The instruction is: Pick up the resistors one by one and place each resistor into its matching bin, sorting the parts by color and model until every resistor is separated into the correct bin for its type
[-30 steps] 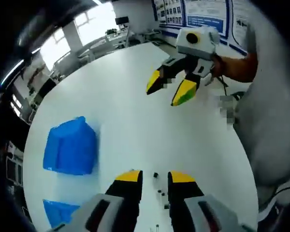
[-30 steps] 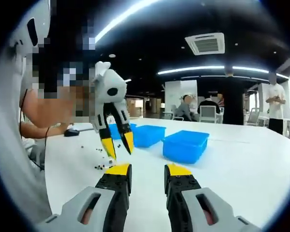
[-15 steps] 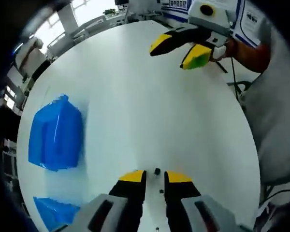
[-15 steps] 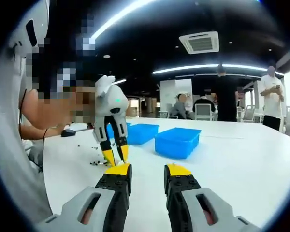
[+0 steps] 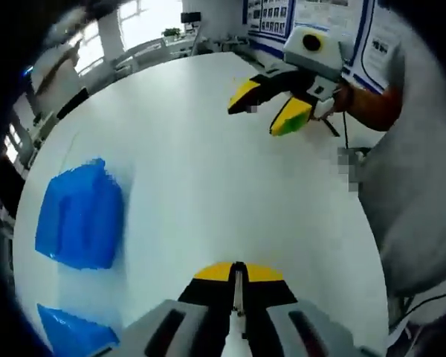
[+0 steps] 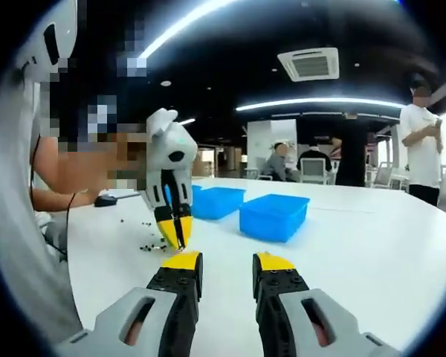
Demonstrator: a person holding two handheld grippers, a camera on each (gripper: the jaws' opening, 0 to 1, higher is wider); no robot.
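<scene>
the white table (image 5: 208,186) lay broad and bare between the two blue bins (image 5: 80,216) near its rim and the right gripper (image 5: 271,111), which hung above the far side with its jaws parted. the left gripper (image 5: 238,277) stood with its yellow tips pressed together — whether a resistor was pinched between them could not be told. in the right gripper view the loose resistors (image 6: 150,245) lay scattered just beside the left gripper's tips, too small to show their long axis. a dark-ceilinged room stood behind.
</scene>
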